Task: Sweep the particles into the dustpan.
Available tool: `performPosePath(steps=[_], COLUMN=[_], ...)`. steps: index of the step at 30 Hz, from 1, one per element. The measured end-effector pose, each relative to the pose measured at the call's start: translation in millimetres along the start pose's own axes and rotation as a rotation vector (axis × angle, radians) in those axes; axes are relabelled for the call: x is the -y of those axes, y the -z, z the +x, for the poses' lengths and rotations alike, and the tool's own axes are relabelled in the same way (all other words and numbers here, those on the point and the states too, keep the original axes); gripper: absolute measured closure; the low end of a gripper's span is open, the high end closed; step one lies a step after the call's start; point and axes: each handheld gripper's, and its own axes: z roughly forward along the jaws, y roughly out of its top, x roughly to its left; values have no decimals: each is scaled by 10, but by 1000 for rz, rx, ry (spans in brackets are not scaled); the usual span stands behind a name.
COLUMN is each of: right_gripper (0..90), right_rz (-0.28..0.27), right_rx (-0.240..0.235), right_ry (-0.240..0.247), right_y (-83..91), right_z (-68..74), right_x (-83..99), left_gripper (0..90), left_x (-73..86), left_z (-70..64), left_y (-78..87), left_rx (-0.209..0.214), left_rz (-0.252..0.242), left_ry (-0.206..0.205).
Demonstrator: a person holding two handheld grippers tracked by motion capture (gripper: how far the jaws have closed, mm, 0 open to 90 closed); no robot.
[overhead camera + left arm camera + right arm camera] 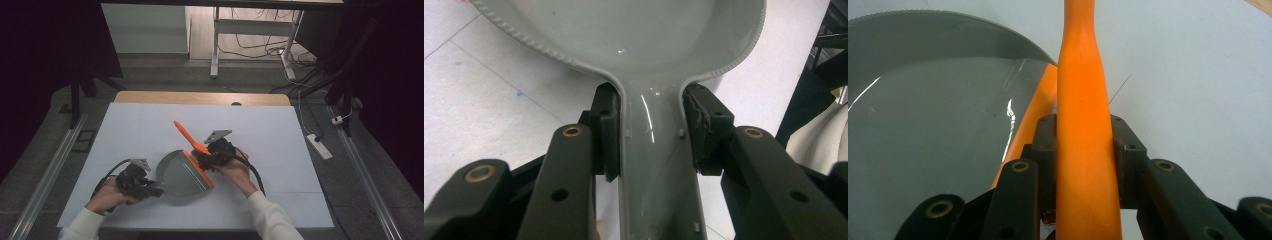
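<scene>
A grey dustpan [179,173] with an orange lip [199,170] lies on the white table cover. My left gripper [152,189] is shut on the dustpan's grey handle [654,165], with the pan's bowl [634,30] just beyond the jaws. An orange brush handle [189,138] slants up and away to the left. My right gripper [206,159] is shut on that orange handle [1083,140], right beside the dustpan's lip [1034,107]. The brush head is hidden under the right hand.
The white cover [150,125] spans a wooden table [200,97]. A desk frame [250,35] and loose cables stand on the floor behind. A power strip [319,145] lies on the floor to the right.
</scene>
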Motion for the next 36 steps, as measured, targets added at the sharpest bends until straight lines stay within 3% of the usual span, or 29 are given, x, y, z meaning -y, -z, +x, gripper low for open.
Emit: performPosePath(steps=[16,24,29,36], right_gripper=[706,706,706,706], right_rz=[-25,-64,-115,-122], right_rx=[-49,-118,-69,6], right_ry=[39,53,-7,-51], right_y=[-34,-12,127,211], right_z=[172,277,147,-36], right_x=[-91,-152,-151,-97], left_gripper=[615,614,614,614], left_x=[-2,0,1,3], left_z=[-6,-6,-7,-7], left_y=[-1,0,1,1], left_rx=[-2,-3,-3,-3], left_rz=[1,0,1,1], left_ry=[1,0,-1,-1])
